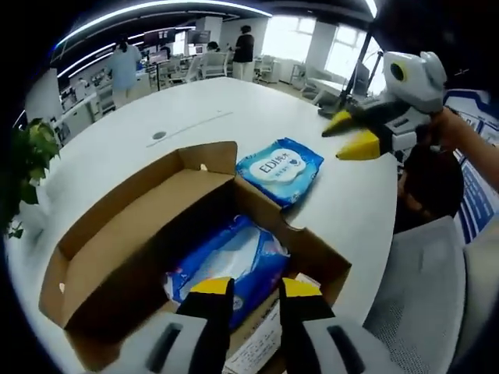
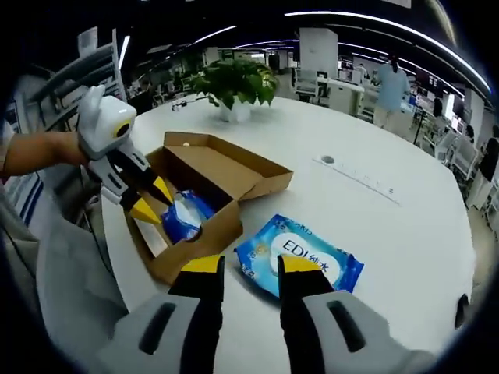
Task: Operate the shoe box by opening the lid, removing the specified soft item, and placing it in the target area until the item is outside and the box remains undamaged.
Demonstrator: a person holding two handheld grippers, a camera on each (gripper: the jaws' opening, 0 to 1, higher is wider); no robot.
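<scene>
Left gripper view: brown cardboard shoe box (image 1: 148,257) sits open on the round white table (image 1: 140,125), lid flap folded back toward 10 o'clock, long axis running approx 8 to 2 o'clock. Inside the box, at its 4 o'clock end, a blue-and-white soft wipes pack (image 1: 230,269) lies w/ long axis approx 7 to 1. Left gripper (image 1: 256,292), yellow-tipped black jaws, rises from 6 o'clock just over that pack; jaws apart, nothing between them; can't tell if tips touch the pack. Outside the box, beside its 2 o'clock corner, a second blue wipes pack w/ white label (image 1: 279,170) lies flat on the table, long axis approx 10 to 4. Right gripper (image 1: 352,134) comes in at 2 o'clock, above the table, well apart from that pack, tips pointing toward 9, jaws parted and empty.

Right gripper view: left gripper (image 2: 152,201) at 9 o'clock dips into the box (image 2: 226,175), by the in-box pack (image 2: 183,216). Labelled pack (image 2: 300,255) lies on the table (image 2: 390,234) just beside the box at 5 o'clock, long axis approx 10 to 4. Right gripper (image 2: 251,269) over it, jaws spread, holding nothing. Potted green plant (image 2: 234,86) at 12 o'clock, beyond the box.
</scene>
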